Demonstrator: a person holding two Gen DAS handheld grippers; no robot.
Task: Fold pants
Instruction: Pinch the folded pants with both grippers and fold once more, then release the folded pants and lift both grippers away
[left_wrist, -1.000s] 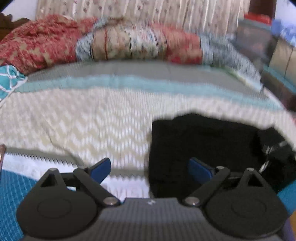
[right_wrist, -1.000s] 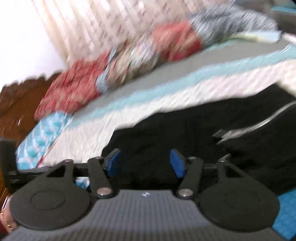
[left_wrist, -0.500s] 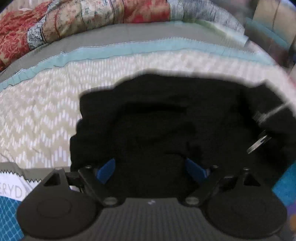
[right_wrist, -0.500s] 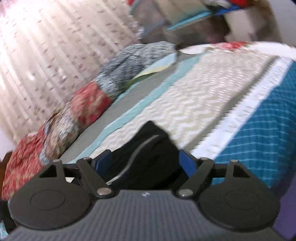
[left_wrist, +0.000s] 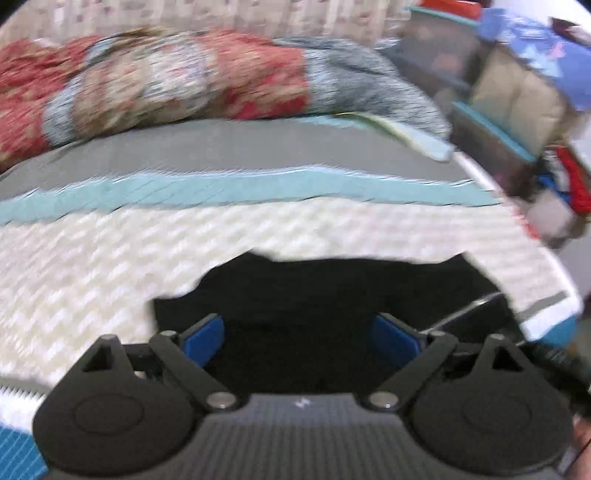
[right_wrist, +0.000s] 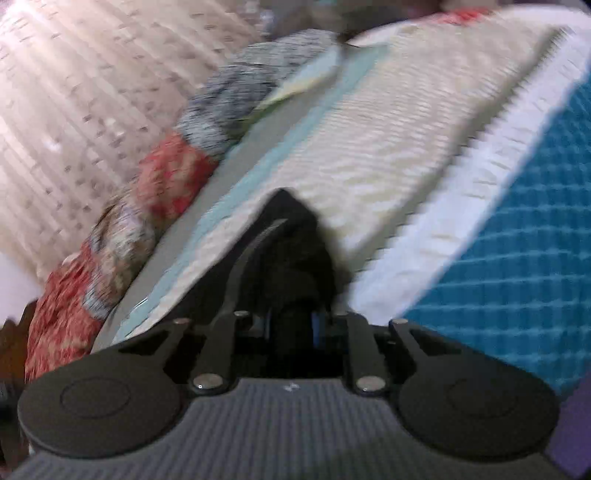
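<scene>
**Right gripper closes on the pants while the left one hovers apart**

Half a second ago the right gripper's blue pads stood wide apart over the black cloth; now they have drawn together and pinch a bunch of it. In the left wrist view the pants filled most of the middle of the frame then, and now they sit lower, with more of the bedspread showing above them.

In the right wrist view, the right gripper (right_wrist: 293, 328) is clenched on the pants (right_wrist: 291, 251), whose dark fabric rises from between the pads in a peaked fold at the centre of the frame. A pale grey strip runs along the fold's left side. The pants lie on the cream zigzag bedspread (right_wrist: 388, 147), which crosses the frame from lower left to upper right. A teal checked cover (right_wrist: 517, 266) fills the lower right, and a patchwork quilt (right_wrist: 159, 184) runs up the left, with a pale curtain (right_wrist: 74, 92) behind it.

In the left wrist view, the left gripper (left_wrist: 297, 338) is released, its blue fingers (left_wrist: 203, 338) spread wide with nothing between them. The pants (left_wrist: 332, 295) lie beneath and just beyond it in the lower centre, a dark crumpled mass. Whether the fingers touch the cloth cannot be told. The bedspread (left_wrist: 110, 258) stretches across the middle, the quilt (left_wrist: 184, 81) across the top, and blurred clutter sits at the upper right.
</scene>
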